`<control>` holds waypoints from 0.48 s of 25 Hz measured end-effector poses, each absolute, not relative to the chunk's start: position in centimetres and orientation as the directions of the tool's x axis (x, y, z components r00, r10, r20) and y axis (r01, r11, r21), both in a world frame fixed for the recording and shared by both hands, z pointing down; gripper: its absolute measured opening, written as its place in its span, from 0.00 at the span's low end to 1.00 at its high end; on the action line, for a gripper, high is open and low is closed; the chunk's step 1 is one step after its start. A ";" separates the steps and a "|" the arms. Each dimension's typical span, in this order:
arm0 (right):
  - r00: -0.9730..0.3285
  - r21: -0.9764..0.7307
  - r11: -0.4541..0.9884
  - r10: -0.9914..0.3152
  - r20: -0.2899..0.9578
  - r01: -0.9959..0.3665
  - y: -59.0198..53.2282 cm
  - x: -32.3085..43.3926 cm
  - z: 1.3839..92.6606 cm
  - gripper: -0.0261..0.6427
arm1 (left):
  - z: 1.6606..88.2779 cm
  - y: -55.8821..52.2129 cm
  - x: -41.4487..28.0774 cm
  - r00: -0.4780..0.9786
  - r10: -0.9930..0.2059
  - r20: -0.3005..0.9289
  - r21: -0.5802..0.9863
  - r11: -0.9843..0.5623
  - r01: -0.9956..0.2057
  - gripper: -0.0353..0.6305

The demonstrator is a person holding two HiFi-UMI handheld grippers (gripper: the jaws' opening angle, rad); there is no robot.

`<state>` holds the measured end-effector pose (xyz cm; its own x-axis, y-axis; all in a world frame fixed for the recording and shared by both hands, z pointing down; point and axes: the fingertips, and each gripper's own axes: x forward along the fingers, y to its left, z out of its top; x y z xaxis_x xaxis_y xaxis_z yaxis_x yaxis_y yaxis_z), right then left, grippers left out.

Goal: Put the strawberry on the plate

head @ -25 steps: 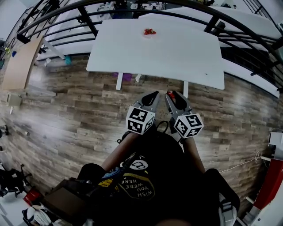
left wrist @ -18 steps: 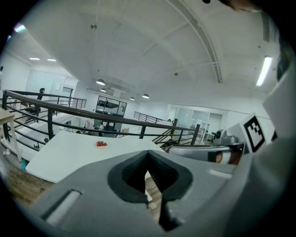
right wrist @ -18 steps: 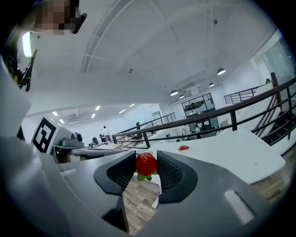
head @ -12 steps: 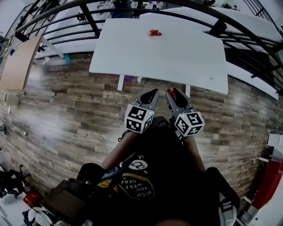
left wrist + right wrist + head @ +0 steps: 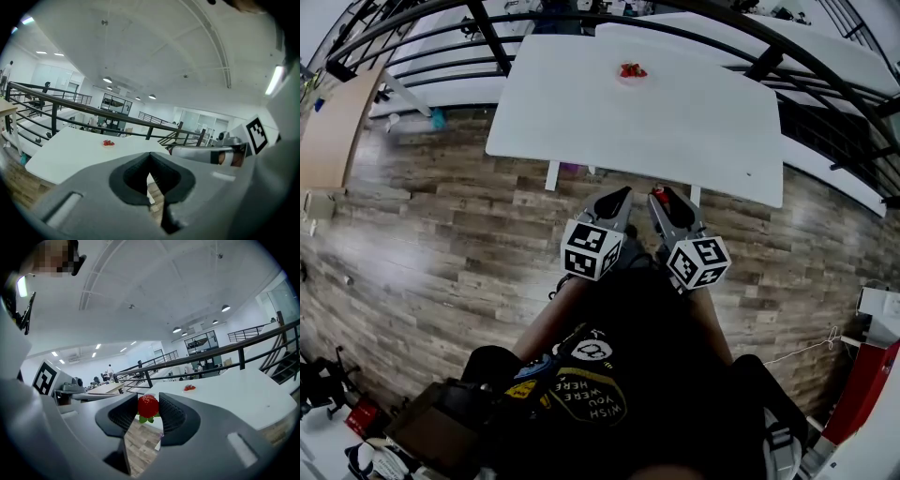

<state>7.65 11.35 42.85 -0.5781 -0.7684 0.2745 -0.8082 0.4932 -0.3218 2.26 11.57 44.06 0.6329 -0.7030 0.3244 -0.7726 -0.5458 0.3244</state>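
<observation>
The strawberry (image 5: 148, 405) sits pinched between the two dark pads of the right gripper (image 5: 664, 198), red body upward and green leaves hanging below, so this tool is closed on the fruit. It is held in the air above the wooden floor (image 5: 431, 216), just short of the near edge of the white table (image 5: 675, 122). Just to its left, the left gripper (image 5: 150, 155) has its jaws brought together at the tips with nothing between them, and the two tools point forward side by side, close to the person's dark shirt (image 5: 619, 375). The plate (image 5: 189, 391) is small and white and lies well apart from both tools, toward the far edge of the table, with other red strawberries (image 5: 630, 69) already on it. A black railing (image 5: 492, 33) runs behind the far side of the table.
</observation>
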 end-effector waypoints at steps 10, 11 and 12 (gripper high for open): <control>-0.596 -0.319 0.514 -0.758 0.265 -0.796 4.0 9.8 43.0 0.25 | 43.8 4.3 5.6 0.641 -0.697 0.321 0.305 -0.565 -0.767 0.06; -0.600 -0.316 0.521 -0.756 0.260 -0.793 3.1 10.2 42.9 0.25 | 43.5 3.4 6.1 0.641 -0.699 0.316 0.296 -0.570 -0.767 0.06; -0.604 -0.314 0.526 -0.755 0.256 -0.790 2.3 10.6 42.8 0.25 | 43.3 2.5 6.7 0.640 -0.701 0.313 0.287 -0.573 -0.768 0.06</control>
<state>10.59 2.28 42.81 -0.6040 -0.7547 0.2563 -0.7904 0.5258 -0.3143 6.65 2.49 43.28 0.6404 -0.7015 0.3127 -0.7677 -0.5728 0.2873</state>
